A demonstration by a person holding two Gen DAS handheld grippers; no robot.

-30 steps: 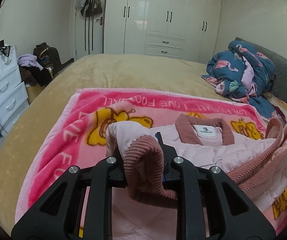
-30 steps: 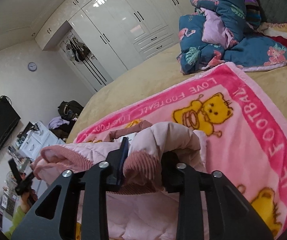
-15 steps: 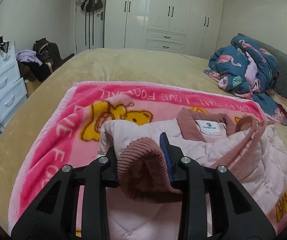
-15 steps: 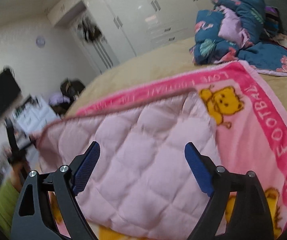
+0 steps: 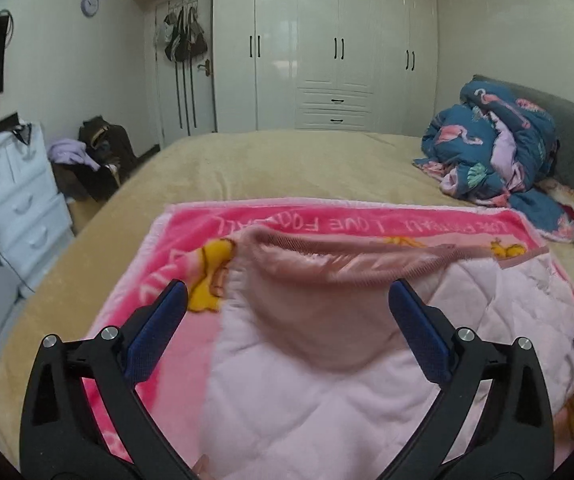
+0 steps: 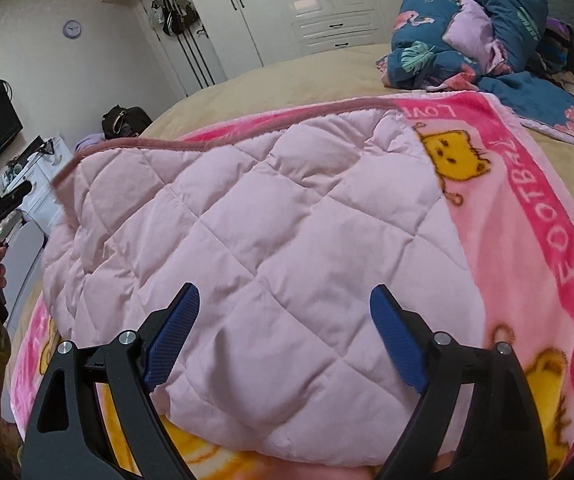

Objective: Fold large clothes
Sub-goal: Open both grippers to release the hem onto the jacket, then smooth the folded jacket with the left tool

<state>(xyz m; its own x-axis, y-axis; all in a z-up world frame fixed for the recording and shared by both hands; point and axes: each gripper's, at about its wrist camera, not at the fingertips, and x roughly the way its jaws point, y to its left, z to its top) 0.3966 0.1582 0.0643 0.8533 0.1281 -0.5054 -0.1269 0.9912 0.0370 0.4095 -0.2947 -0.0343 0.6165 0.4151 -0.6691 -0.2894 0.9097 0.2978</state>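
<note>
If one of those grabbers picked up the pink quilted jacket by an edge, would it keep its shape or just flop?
Probably flop: the pink quilted jacket already lies folded over itself and sags on the pink blanket. Its puffy stitched padding suggests it is light for its bulk. The ribbed hem looks grippy, so it is unlikely to slip.

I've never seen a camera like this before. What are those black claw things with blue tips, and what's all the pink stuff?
Those are grippers, two-finger tongs that a person holds, one in each hand. A camera sits on each, looking out along the fingers. One picture is from the left gripper, the other from the right gripper. Both are open and holding nothing. Under them a pale pink quilted jacket lies folded on a bright pink bear blanket, spread over a tan bed. A blue flamingo quilt is heaped farther back.
</note>
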